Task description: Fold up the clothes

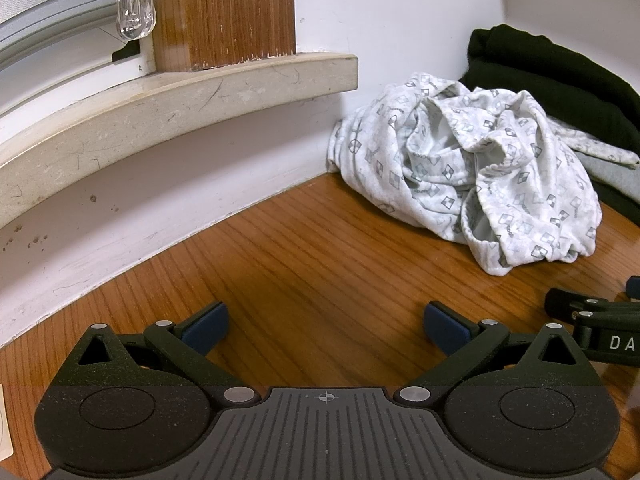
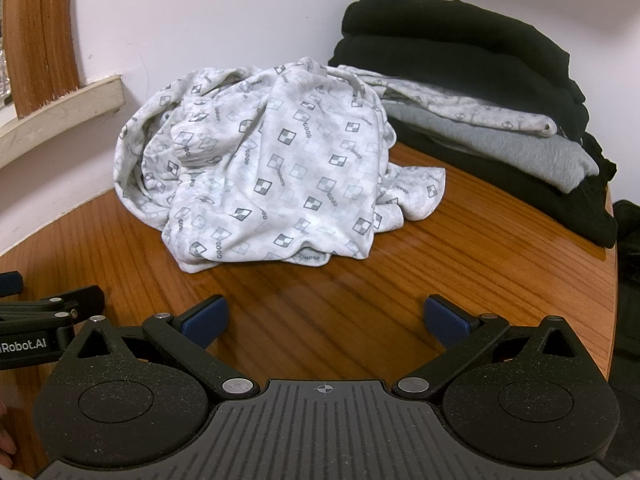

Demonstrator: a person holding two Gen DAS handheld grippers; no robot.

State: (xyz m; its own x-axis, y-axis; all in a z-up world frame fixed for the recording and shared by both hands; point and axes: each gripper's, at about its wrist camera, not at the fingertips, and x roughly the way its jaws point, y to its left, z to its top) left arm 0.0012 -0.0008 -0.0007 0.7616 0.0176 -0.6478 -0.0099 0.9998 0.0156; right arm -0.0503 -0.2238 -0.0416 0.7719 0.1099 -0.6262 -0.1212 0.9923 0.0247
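A crumpled white garment (image 2: 264, 168) printed with small grey checkered diamonds lies in a heap on the wooden tabletop (image 2: 400, 292), pushed toward the white wall (image 2: 224, 16) at the far side. In the right wrist view it sits at about 11 o'clock from the right gripper (image 2: 326, 320), well apart from it, with bare wood between. The right gripper's blue-padded fingers (image 2: 206, 320) stand wide apart and hold nothing. One long strip of the garment trails out toward 1 o'clock and rests on a stack of folded clothes (image 2: 500, 136): black pieces at the bottom and top, a grey one in the middle. In the left wrist view the same heap lies at roughly 1 o'clock from the left gripper (image 1: 326, 322), also well apart from it, with the dark stack behind it in the corner. The left gripper's fingers (image 1: 446, 326) are likewise spread wide over bare wood, gripping nothing. A pale stone windowsill (image 1: 172, 104) runs along the wall at 10 o'clock, with a wooden post (image 1: 224, 12) rising from it. The two grippers sit just beside each other, each showing at the edge of the other's view.
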